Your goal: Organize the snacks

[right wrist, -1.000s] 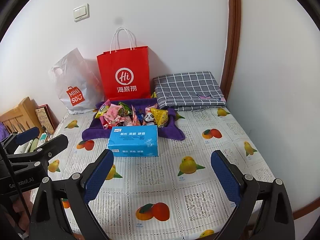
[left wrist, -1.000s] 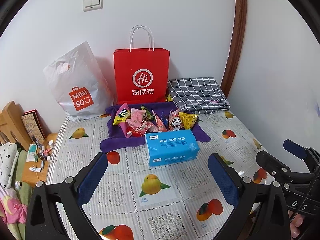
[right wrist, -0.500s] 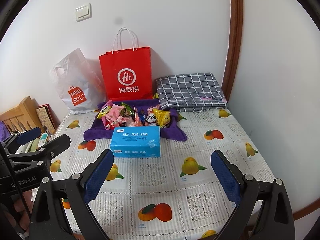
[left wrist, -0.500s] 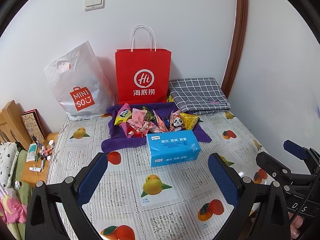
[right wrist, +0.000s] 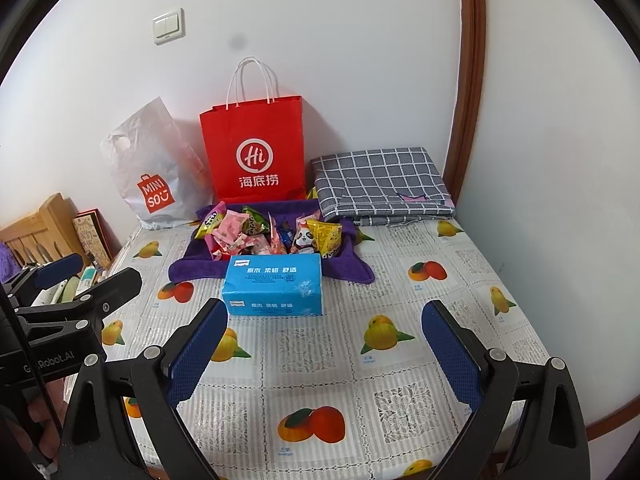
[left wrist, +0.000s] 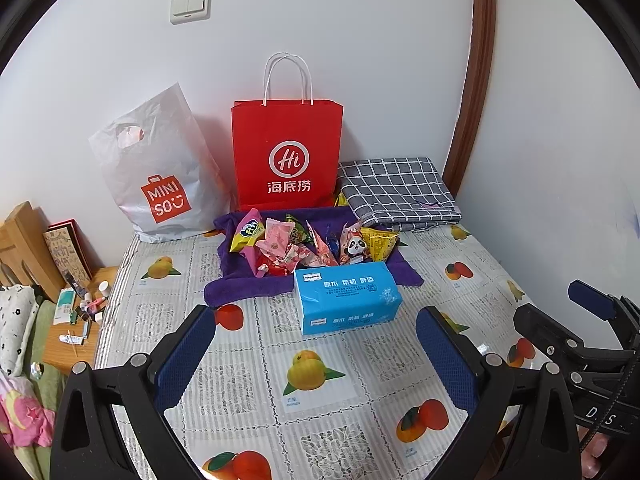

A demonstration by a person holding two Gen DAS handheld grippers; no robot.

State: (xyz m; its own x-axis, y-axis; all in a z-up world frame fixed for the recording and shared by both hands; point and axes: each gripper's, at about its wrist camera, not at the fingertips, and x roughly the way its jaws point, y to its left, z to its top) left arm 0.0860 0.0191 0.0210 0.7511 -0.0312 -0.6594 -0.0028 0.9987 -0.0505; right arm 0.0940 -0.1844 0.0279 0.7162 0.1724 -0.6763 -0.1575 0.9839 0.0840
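Snack pile is sitting mid-table toward the back, heaped on a purple cloth w/ its edges turned up around the packets. Picking out a yellow-pink packet leaning at the left end, pink wrappers in the middle, a green packet behind them, a panda-print pack and a yellow pack at the right end. Can't read any labels from here.

Blue tissue pack is lying just in front of the pile, its back edge touching the cloth and hiding part of the heap's front.

Behind the snacks, a red paper bag is standing upright against the wall, white handles up. White plastic shopping bag is slumping beside it on the left. Folded grey checked cloth is lying to the right, by the brown wooden trim.

All of it is resting on the table, covered w/ a fruit-print cloth. Light switch up on the wall.

Left gripper is hovering low at the near edge, blue pads spread wide, nothing between them, well short of the tissue pack. Right gripper is hanging alongside, jaws likewise wide apart and empty, near the tissue pack's front but not touching. Each one is showing at the edge of the other's cam.

Off the left side: a small wooden stand w/ little tubes and bottles, books propped next to it.
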